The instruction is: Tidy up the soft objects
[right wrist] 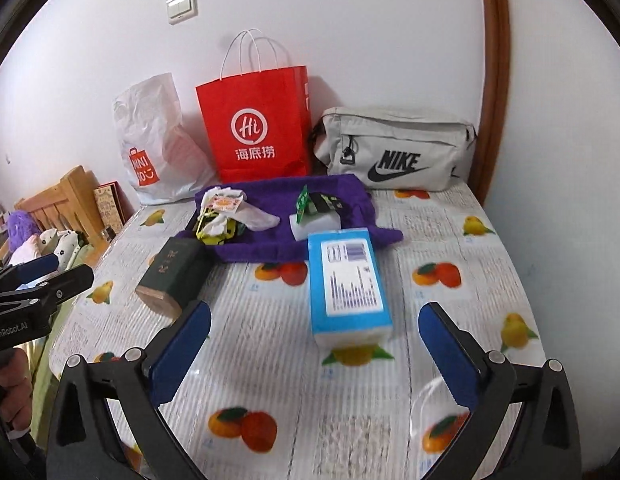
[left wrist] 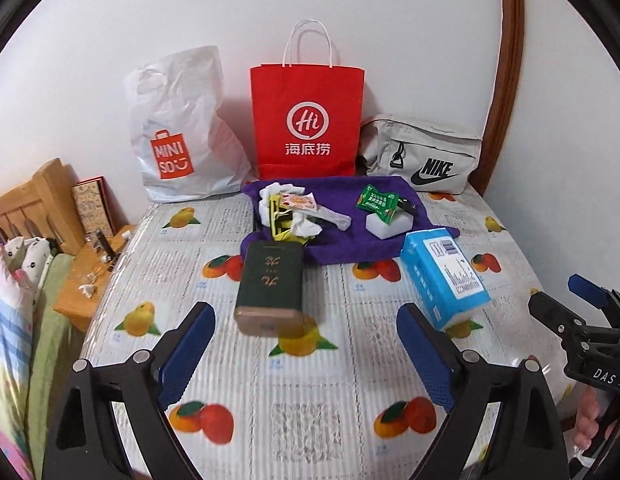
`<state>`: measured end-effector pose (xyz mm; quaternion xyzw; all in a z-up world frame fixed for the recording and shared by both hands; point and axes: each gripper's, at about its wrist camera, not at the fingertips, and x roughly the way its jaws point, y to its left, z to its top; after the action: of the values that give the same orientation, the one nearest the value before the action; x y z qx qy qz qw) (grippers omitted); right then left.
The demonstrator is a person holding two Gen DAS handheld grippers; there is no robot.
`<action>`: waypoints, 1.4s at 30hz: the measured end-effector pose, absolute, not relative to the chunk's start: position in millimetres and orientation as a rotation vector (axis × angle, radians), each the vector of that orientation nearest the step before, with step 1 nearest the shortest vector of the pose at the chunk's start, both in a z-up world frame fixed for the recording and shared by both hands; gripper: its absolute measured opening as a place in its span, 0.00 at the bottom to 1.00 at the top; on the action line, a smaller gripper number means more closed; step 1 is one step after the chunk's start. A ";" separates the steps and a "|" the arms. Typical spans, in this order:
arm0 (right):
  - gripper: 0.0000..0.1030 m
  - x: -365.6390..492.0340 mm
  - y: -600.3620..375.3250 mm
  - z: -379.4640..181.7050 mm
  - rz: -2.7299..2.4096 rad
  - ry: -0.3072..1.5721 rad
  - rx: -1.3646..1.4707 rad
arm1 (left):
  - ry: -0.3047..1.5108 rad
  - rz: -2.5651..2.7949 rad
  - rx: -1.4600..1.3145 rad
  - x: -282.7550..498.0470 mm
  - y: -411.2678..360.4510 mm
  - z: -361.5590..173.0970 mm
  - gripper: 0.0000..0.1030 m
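Observation:
A purple towel (left wrist: 350, 244) (right wrist: 270, 246) lies on the table with crumpled tissues and wrappers (left wrist: 288, 212) (right wrist: 224, 214), a green packet (left wrist: 376, 202) (right wrist: 310, 202) and a white sponge block (left wrist: 388, 224) (right wrist: 314, 226) on it. A blue tissue pack (left wrist: 442, 276) (right wrist: 348, 280) and a dark green box (left wrist: 270, 284) (right wrist: 174, 272) lie in front of it. My left gripper (left wrist: 306, 344) is open and empty, just short of the green box. My right gripper (right wrist: 316, 348) is open and empty, just short of the tissue pack; it also shows in the left wrist view (left wrist: 550, 300).
A white Miniso plastic bag (left wrist: 178, 132) (right wrist: 154, 144), a red paper bag (left wrist: 308, 120) (right wrist: 256, 124) and a grey Nike pouch (left wrist: 426, 152) (right wrist: 394, 148) stand along the wall. The table (left wrist: 310, 400) (right wrist: 310, 400) has a fruit-print cover. A wooden bedside stand (left wrist: 90, 272) is left.

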<state>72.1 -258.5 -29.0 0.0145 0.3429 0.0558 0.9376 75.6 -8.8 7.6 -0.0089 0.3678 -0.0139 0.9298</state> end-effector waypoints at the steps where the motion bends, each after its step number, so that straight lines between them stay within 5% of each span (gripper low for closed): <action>1: 0.99 66.7 -258.0 -29.2 0.115 0.699 0.030 | 0.750 -0.023 -0.018 70.4 -9.0 7.5 0.89; 42: 0.99 13.6 -256.9 -22.1 0.102 0.638 0.033 | 0.720 -0.032 -0.028 24.6 -16.1 5.1 0.90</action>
<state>13.6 -256.9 -22.1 0.0162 0.3136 0.0502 0.9481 24.6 -16.1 5.1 -0.0138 0.3524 -0.0155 0.9356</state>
